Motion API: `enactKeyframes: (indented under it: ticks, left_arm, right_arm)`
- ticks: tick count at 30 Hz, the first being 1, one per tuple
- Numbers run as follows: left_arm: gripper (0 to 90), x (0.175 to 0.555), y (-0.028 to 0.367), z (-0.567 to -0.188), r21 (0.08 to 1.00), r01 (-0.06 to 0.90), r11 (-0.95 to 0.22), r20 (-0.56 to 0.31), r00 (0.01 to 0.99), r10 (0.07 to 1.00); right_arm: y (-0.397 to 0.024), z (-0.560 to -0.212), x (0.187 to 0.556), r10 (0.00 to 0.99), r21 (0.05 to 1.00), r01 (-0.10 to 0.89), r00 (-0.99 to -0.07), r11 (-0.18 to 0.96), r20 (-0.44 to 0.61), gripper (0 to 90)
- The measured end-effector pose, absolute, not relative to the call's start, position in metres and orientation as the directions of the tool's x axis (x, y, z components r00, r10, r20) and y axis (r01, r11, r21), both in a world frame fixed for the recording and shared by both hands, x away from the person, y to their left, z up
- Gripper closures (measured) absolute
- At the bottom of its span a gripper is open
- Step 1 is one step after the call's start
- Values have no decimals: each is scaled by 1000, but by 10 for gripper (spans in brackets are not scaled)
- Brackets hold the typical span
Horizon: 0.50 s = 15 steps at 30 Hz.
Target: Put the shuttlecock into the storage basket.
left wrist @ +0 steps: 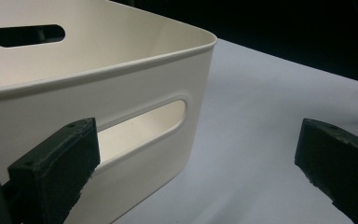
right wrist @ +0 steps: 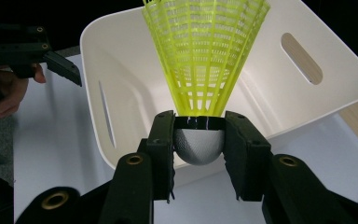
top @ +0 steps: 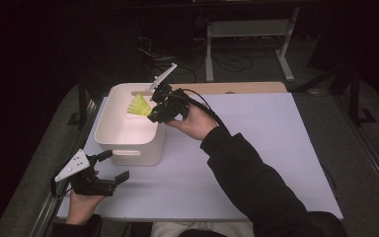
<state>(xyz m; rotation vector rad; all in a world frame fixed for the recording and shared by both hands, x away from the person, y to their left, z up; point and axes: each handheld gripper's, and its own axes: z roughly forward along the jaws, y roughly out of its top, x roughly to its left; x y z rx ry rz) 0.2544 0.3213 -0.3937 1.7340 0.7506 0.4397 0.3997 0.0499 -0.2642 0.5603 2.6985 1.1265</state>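
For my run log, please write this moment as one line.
right gripper: shut on shuttlecock | above white bin | left gripper: open, beside bin

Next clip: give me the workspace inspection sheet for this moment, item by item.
Surface: white board on a table, with a wooden strip showing at its far edge.
Job's things: yellow-green shuttlecock, skirt pointing into the white bin; its white cork sits between the jaws. The bin stands at the board's left side, with handle slots in its walls.
Clutter: nothing seen on the board.
Grippers: right gripper shut on the shuttlecock's cork over the bin's far right corner; left gripper open, holding nothing, near the bin's front wall.
Cables: a black cable trails from the right gripper over the hand.
Surroundings: dark room, white metal stand and loose wires behind the table.
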Motion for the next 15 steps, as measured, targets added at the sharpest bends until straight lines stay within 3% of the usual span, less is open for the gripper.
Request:
enactKeyframes:
  ticks: [15]
  left_arm:
    - [0,254,321,-394,953,258,-157,-84,727,681]
  right_arm:
    - [65,-274,401,373,705,272,-928,655,11,634]
